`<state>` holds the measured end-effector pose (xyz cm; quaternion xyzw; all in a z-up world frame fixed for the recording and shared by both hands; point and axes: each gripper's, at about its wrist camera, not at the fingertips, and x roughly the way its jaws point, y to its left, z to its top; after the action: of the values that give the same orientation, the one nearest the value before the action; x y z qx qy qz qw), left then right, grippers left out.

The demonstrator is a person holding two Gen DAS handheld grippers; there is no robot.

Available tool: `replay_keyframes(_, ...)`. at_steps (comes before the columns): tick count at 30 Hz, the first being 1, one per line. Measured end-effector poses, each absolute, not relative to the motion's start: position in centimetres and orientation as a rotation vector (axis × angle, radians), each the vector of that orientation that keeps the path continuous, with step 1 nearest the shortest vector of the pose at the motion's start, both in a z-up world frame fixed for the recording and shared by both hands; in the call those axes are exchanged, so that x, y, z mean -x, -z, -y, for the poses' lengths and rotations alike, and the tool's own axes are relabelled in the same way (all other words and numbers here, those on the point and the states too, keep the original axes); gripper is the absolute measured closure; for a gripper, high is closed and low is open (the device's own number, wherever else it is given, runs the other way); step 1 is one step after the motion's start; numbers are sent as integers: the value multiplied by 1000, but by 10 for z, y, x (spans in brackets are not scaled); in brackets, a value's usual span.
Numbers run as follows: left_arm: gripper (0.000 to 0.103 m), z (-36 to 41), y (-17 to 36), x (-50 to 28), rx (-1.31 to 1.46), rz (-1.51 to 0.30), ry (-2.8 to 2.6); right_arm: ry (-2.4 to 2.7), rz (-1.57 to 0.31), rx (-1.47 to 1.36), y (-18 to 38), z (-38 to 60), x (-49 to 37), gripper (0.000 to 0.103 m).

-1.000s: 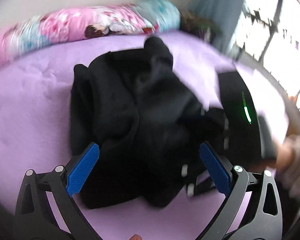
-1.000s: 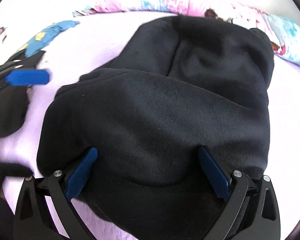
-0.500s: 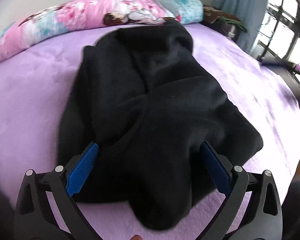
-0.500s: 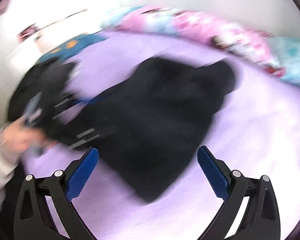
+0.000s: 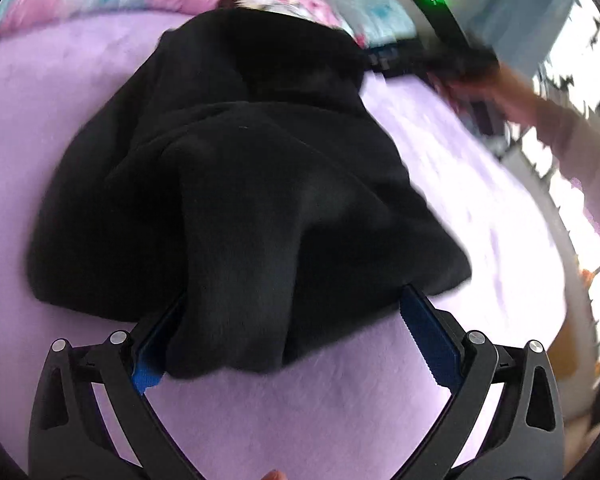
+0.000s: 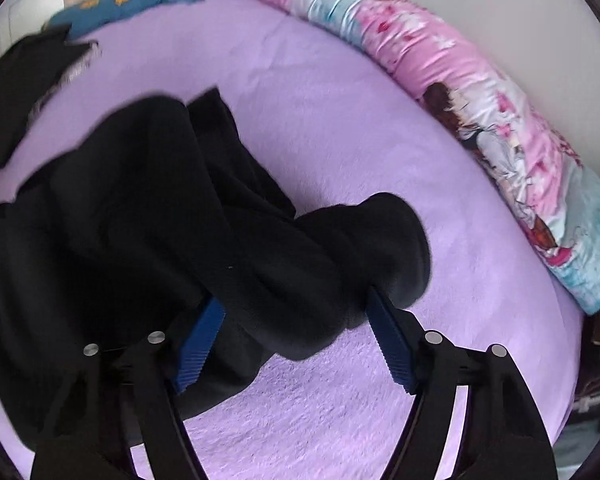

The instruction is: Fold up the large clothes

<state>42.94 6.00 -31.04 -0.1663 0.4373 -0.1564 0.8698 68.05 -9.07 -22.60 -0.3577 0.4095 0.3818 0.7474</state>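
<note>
A black fleece garment (image 5: pixel 240 184) lies bunched on the purple bed cover (image 5: pixel 300 408). My left gripper (image 5: pixel 292 300) stands open low over its near edge, with a thick fold between the blue pads (image 5: pixel 424 336); the cloth partly hides the left pad. In the right wrist view, my right gripper (image 6: pixel 292 300) straddles a rolled end of the garment (image 6: pixel 364 248). Its jaws are closing with that roll between them, and the pads are not visibly squeezing it. The right gripper's body with a green light (image 5: pixel 436 8) shows blurred beyond the garment, held by a light-sleeved arm (image 5: pixel 572 140).
A long pink and blue printed pillow (image 6: pixel 480 92) runs along the wall behind the bed. A blue cloth (image 6: pixel 132 0) and another dark piece of clothing (image 6: pixel 24 84) lie at the far left of the right wrist view. A bright window (image 5: pixel 580 40) is at the right.
The right gripper swung away across the bed to the garment's pillow-side end, and its jaws narrowed. The left gripper sank, and the near fold now sits between its pads.
</note>
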Motion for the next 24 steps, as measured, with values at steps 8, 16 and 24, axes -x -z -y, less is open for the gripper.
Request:
replay_keyframes(8, 17, -66, 309, -451, 468, -888, 315, -862, -907, 753, 223, 94, -684, 75)
replay_keyframes(16, 75, -75, 310, -458, 478, -909, 327, -864, -862, 708, 197, 103, -680, 91)
replay_keyframes(24, 83, -138, 253, -450, 506, -715, 307, -793, -744, 569, 143, 117, -697, 93)
